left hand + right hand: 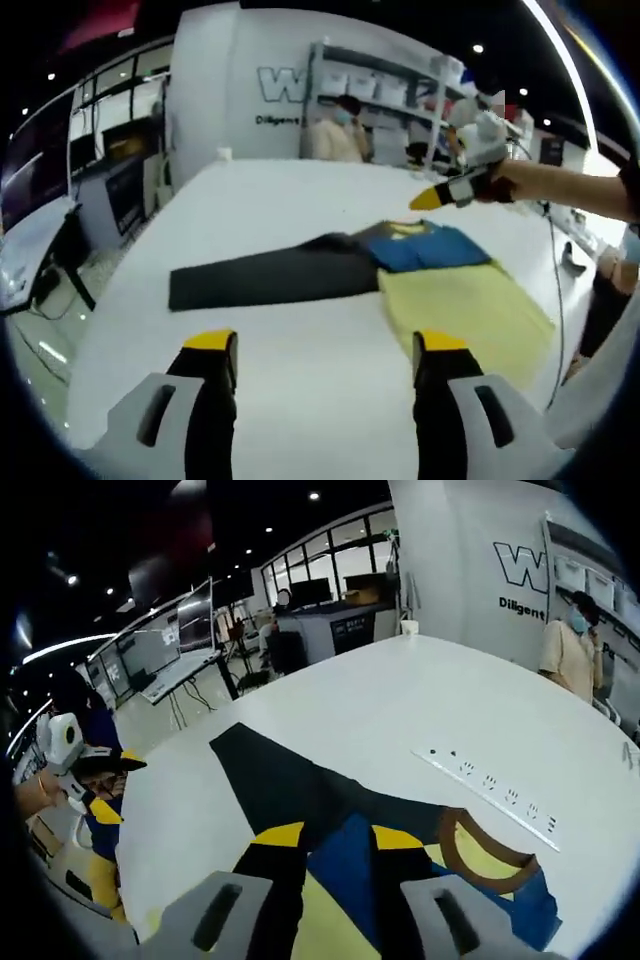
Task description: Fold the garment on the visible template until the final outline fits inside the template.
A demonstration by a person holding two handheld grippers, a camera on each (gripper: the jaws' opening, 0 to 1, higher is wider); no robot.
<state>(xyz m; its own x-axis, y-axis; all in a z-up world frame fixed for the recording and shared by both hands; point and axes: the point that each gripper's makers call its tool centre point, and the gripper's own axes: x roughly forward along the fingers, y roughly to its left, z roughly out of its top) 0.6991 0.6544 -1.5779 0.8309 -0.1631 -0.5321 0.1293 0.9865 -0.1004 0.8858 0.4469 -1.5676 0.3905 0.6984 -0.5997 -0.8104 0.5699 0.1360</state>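
The shirt (420,250) lies on the yellow template (475,315) near the bench's (300,390) right edge. Both grippers' (325,345) (335,835) jaws gape wide, holding nothing.

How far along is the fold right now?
Early stage. The garment lies on the table with its dark sleeve stretched flat beyond the yellow template. Nothing is gripped: the left tool is open short of it, the right tool open above it. That sleeve still needs folding inside.
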